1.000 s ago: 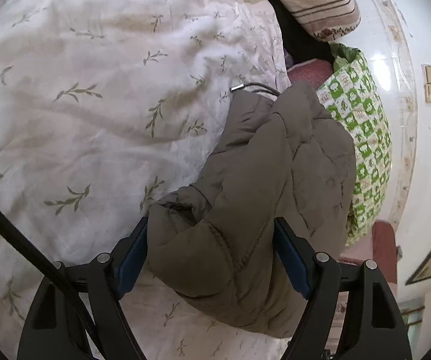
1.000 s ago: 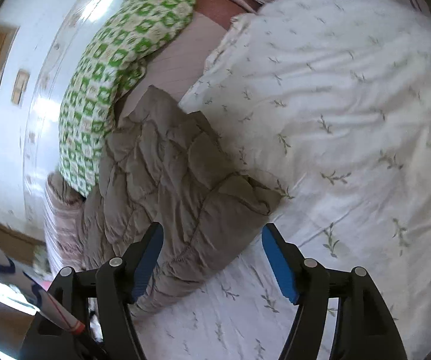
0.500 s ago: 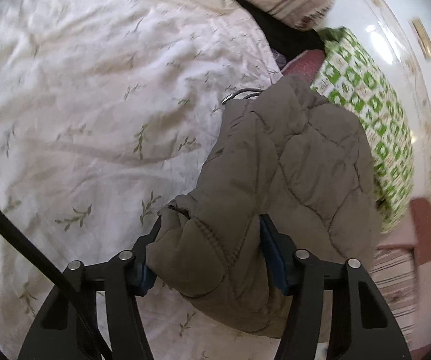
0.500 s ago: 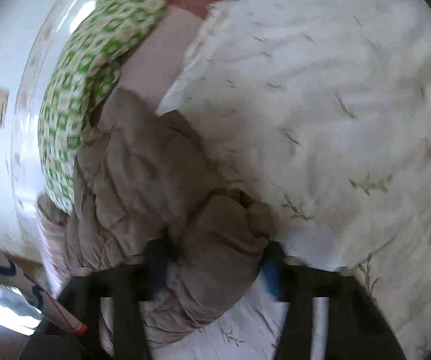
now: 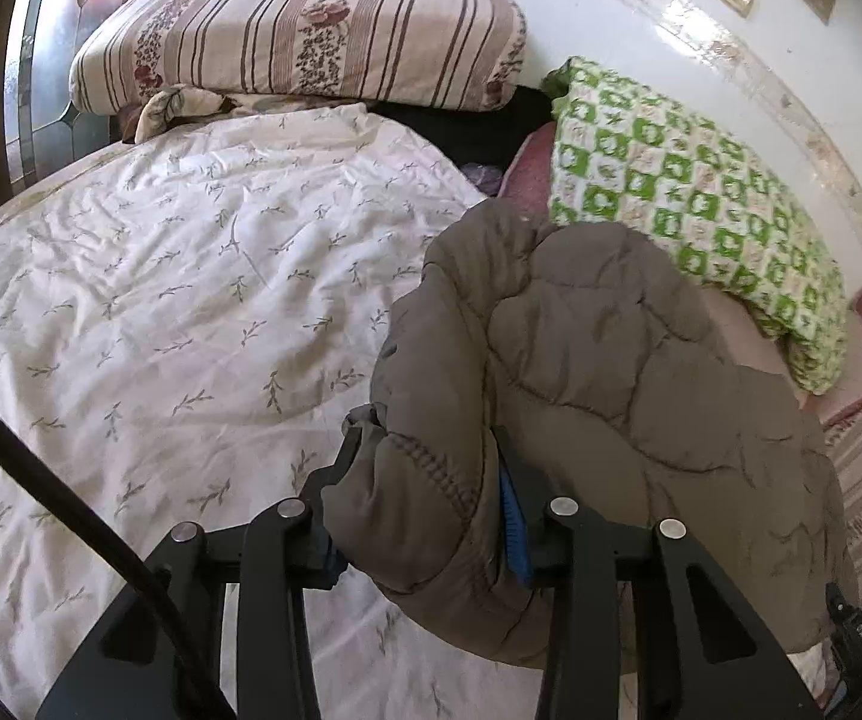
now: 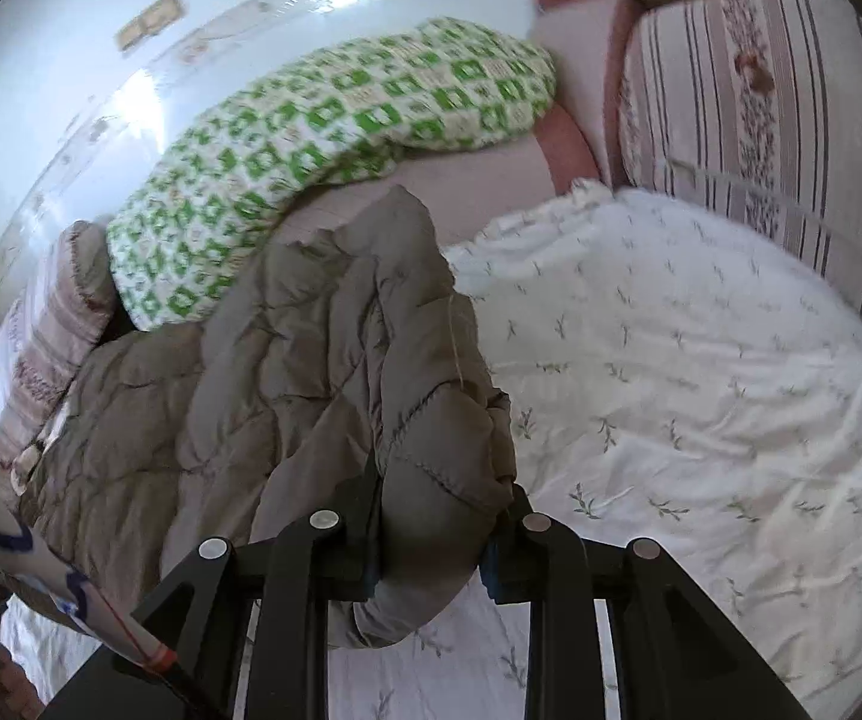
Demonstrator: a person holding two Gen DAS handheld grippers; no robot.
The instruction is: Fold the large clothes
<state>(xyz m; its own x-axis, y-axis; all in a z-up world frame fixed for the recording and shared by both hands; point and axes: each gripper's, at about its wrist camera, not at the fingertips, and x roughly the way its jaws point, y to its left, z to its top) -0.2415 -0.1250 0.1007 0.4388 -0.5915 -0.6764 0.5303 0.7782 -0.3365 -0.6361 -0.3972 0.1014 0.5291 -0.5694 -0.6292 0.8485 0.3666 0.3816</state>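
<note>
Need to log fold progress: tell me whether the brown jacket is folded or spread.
Neither: the brown jacket hangs bunched, pinched by left claw and right claw.

Both grippers look like the same build. The left gripper (image 5: 425, 498) has matte black angular arms with cut-out windows, four round silver screw heads across the linkage, and bright blue pads (image 5: 513, 525) on the inner faces of the fingers. A thick black cable (image 5: 71, 498) curves across its left side. The right gripper (image 6: 431, 531) has the same black frame and four silver screws, with just a sliver of blue showing on its pads (image 6: 486, 564).
</note>
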